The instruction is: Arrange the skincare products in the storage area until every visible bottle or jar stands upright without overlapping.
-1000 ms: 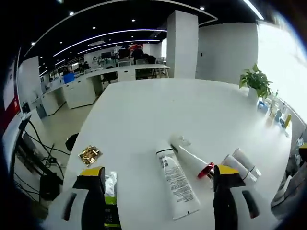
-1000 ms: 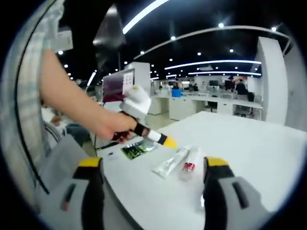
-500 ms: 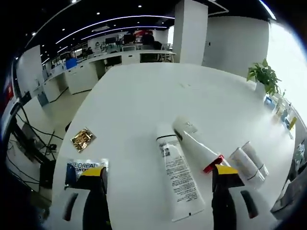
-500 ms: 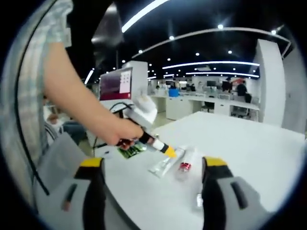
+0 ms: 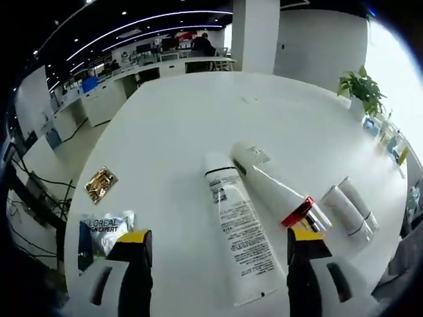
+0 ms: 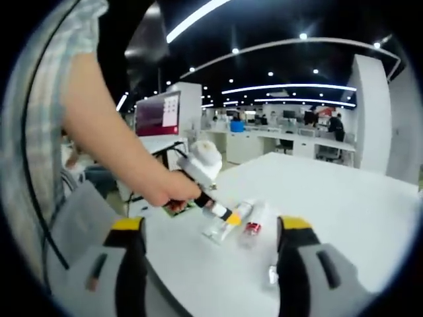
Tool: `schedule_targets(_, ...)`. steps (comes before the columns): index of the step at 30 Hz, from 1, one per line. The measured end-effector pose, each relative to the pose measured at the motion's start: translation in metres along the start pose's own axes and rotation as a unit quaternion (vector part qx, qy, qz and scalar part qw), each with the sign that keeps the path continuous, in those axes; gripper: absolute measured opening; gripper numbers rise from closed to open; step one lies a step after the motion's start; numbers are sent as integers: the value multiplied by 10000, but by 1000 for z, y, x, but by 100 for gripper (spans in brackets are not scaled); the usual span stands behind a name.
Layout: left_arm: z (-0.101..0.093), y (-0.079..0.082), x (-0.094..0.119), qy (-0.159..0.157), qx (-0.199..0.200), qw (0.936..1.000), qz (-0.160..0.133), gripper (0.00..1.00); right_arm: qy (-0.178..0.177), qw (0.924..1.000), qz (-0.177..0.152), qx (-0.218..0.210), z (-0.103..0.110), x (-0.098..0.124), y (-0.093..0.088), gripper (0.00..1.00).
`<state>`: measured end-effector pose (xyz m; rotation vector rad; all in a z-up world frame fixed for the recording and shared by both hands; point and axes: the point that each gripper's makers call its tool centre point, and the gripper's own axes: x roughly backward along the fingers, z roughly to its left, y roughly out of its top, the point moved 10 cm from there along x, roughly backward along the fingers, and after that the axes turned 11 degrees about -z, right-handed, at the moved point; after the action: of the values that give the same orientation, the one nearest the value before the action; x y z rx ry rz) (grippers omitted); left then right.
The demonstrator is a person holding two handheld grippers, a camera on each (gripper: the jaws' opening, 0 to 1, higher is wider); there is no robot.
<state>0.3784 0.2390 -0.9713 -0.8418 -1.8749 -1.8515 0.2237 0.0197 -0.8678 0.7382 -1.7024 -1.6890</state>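
A long white tube with black print (image 5: pixel 236 232) lies flat on the white table (image 5: pixel 198 112). Beside it lies a white tube with a red cap (image 5: pixel 277 193), and further right two short white tubes (image 5: pixel 348 210) lie side by side. My left gripper (image 5: pixel 219 236) hovers open over the long tube, holding nothing. In the right gripper view a hand holds the left gripper (image 6: pixel 227 214) just over the long tube (image 6: pixel 219 229) and the red-capped tube (image 6: pixel 254 222). My right gripper (image 6: pixel 211 226) stands open and empty, back from them.
A L'Oreal sachet (image 5: pixel 104 228) and a gold sachet (image 5: pixel 100 184) lie near the table's left edge. A potted plant (image 5: pixel 360 100) and small bottles (image 5: pixel 390 146) stand at the far right. A small white item (image 6: pixel 271 275) lies near my right jaw. Office desks lie beyond.
The left gripper has dropped lower and tilted down over the tubes, which now look larger. In the right gripper view the hand has brought it down to the tubes.
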Motion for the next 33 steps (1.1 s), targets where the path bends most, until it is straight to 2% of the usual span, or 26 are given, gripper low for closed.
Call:
schedule_targets(8, 0, -5, -8, -62, -155, 9998, 98, 83, -26, 9999, 97, 12, -1, 0, -2, 76)
schedule_targets(10, -1, -5, -10, -35, -310, 9995, 84, 82, -45, 9999, 94, 26, -2, 0, -2, 76)
schedule_targets(13, 0, -9, -12, -57, -430, 9985, 327, 77, -67, 9999, 92, -9, -3, 0, -2, 76)
schedule_targets(19, -2, -13, -16, -151, -387, 9985, 347, 75, -38, 9999, 97, -19, -3, 0, -2, 75)
schedule_targets(24, -3, -16, -18, -204, -171, 9988, 411, 75, -31, 9999, 113, -27, -2, 0, -3, 74)
schedule_targets(33, -3, -11, -24, -125, -185, 9992, 324, 74, -72, 9999, 115, -64, -3, 1, -3, 73)
